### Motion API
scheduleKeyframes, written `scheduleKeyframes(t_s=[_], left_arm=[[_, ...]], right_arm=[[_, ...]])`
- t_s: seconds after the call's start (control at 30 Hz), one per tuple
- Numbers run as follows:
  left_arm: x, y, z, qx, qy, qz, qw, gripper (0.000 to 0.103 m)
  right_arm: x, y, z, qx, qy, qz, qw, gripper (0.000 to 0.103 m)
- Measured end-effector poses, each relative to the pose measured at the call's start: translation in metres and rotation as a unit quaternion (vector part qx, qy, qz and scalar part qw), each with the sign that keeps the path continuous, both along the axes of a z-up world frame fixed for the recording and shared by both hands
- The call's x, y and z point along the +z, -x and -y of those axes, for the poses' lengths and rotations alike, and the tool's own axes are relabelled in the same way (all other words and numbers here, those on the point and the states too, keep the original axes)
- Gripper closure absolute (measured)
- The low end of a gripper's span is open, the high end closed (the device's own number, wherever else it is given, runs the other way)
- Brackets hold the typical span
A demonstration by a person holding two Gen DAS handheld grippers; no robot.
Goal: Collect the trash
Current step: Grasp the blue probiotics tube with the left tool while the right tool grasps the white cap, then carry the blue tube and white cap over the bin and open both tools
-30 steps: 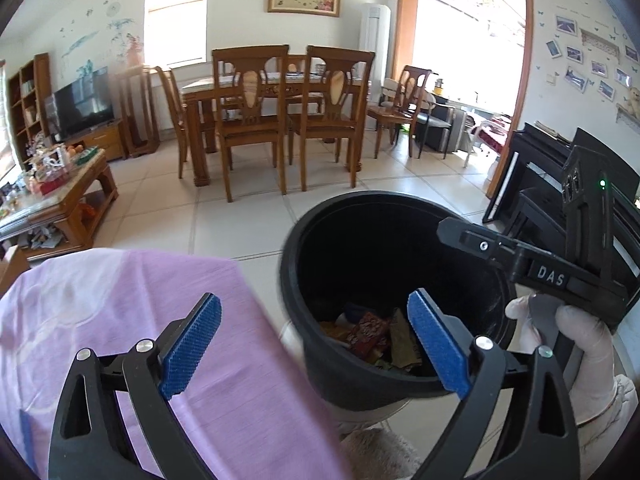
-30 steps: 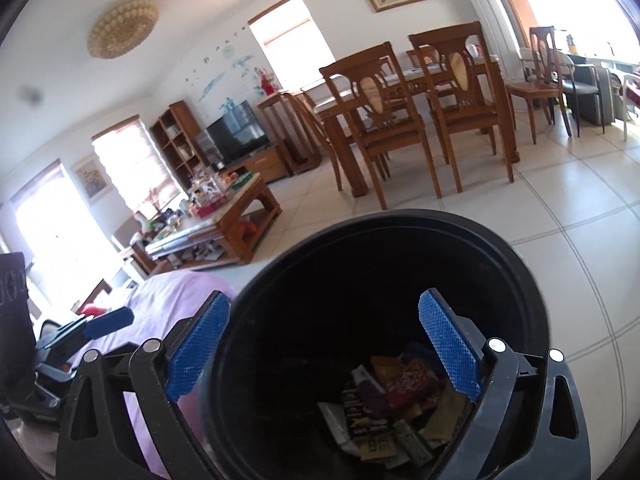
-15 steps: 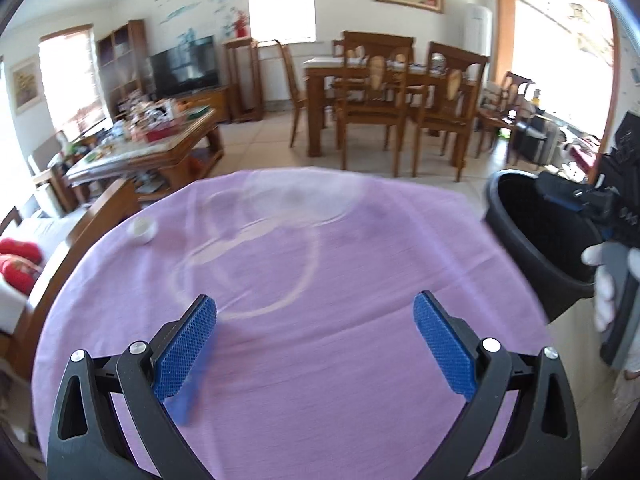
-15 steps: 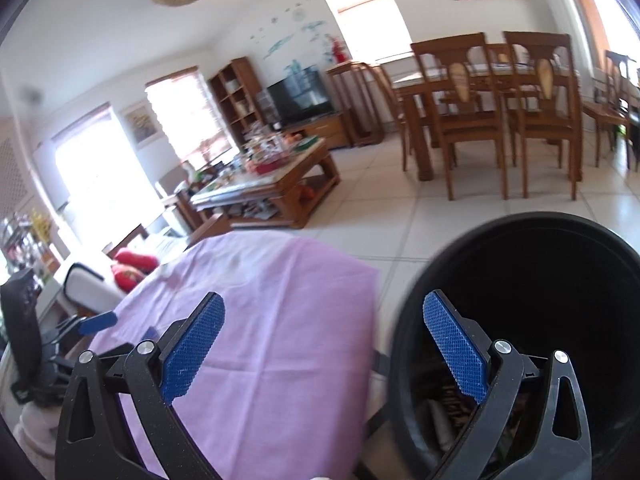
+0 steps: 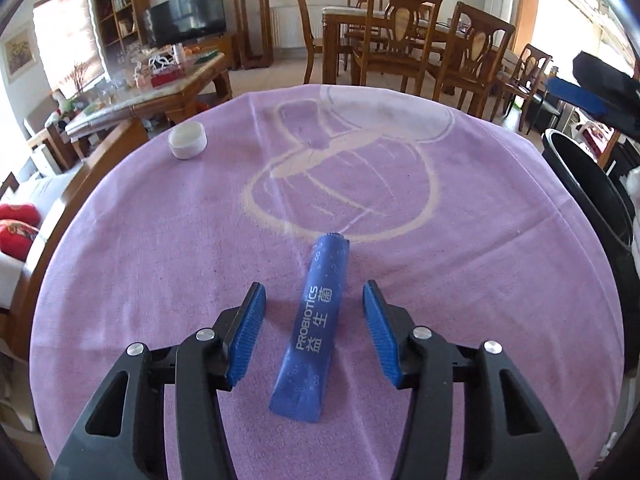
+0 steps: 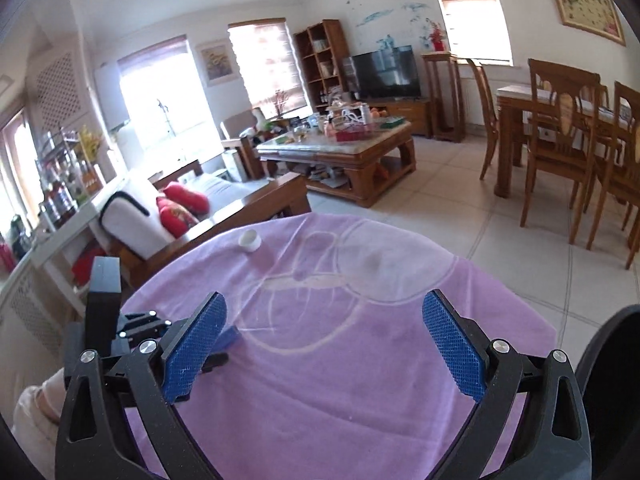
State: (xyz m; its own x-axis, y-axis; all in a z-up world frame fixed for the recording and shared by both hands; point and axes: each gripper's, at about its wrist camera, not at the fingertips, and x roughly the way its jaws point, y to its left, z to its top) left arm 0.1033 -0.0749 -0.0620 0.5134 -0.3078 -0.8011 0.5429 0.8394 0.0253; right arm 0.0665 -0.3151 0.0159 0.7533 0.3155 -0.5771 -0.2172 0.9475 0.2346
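Note:
A blue probiotics sachet [image 5: 318, 322] lies on the purple tablecloth [image 5: 200, 220]. My left gripper [image 5: 314, 326] is open with its blue pads on either side of the sachet, low over the cloth, not touching it. A small white cap [image 5: 187, 142] sits at the far left of the table; it also shows in the right wrist view [image 6: 249, 241]. The black trash bin [image 5: 588, 184] stands off the table's right edge. My right gripper [image 6: 324, 344] is open and empty above the cloth, and the bin's rim [image 6: 612, 364] shows at its lower right. The sachet's tip [image 6: 229, 338] peeks out behind its left pad.
The left gripper's body [image 6: 108, 320] is at the left in the right wrist view. A sofa with red cushions [image 6: 180, 204], a cluttered coffee table [image 6: 340, 148] and a dining set [image 5: 404, 40] stand beyond the round table.
Both grippers swung left from the bin to the table. My left gripper has come down over the blue sachet and narrowed its opening around it. The right gripper stays wide open.

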Motion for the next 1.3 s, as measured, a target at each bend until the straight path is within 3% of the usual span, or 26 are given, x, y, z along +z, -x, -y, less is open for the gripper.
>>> scheduleKeyframes(t_s=[0.07,0.13,0.23,0.37,0.7,0.87,1.13,1.3], left_arm=[[-0.001,0.0,-0.005,0.004,0.0,0.009,1.0,0.067],[-0.001,-0.002,-0.01,0.012,0.0,0.015,0.9998,0.087],[0.0,-0.011,-0.026,0.033,0.037,0.004,0.9988,0.094],[0.01,-0.015,-0.056,0.09,0.087,0.019,0.9919,0.096],[0.015,-0.018,-0.085,0.134,0.136,0.022,0.9813,0.095],[0.017,-0.014,-0.084,0.13,0.137,0.029,0.9815,0.095],[0.016,-0.02,-0.094,0.139,0.155,0.017,0.978,0.095],[0.015,-0.025,-0.098,0.137,0.161,0.01,0.9772,0.095]], right_arm=[[0.001,-0.015,-0.016,0.015,0.012,-0.008,1.0,0.014],[-0.003,-0.033,-0.036,0.03,0.023,-0.015,0.999,0.017],[-0.008,-0.064,-0.065,0.052,0.037,-0.028,0.998,0.026],[-0.024,-0.105,-0.11,0.078,0.062,-0.049,0.994,0.038],[-0.068,-0.19,-0.198,0.108,0.094,-0.092,0.985,0.039],[-0.078,-0.214,-0.214,0.097,0.12,-0.1,0.983,0.055],[-0.093,-0.227,-0.229,0.095,0.16,-0.104,0.977,0.067],[-0.09,-0.216,-0.209,0.102,0.124,-0.117,0.98,0.067]])
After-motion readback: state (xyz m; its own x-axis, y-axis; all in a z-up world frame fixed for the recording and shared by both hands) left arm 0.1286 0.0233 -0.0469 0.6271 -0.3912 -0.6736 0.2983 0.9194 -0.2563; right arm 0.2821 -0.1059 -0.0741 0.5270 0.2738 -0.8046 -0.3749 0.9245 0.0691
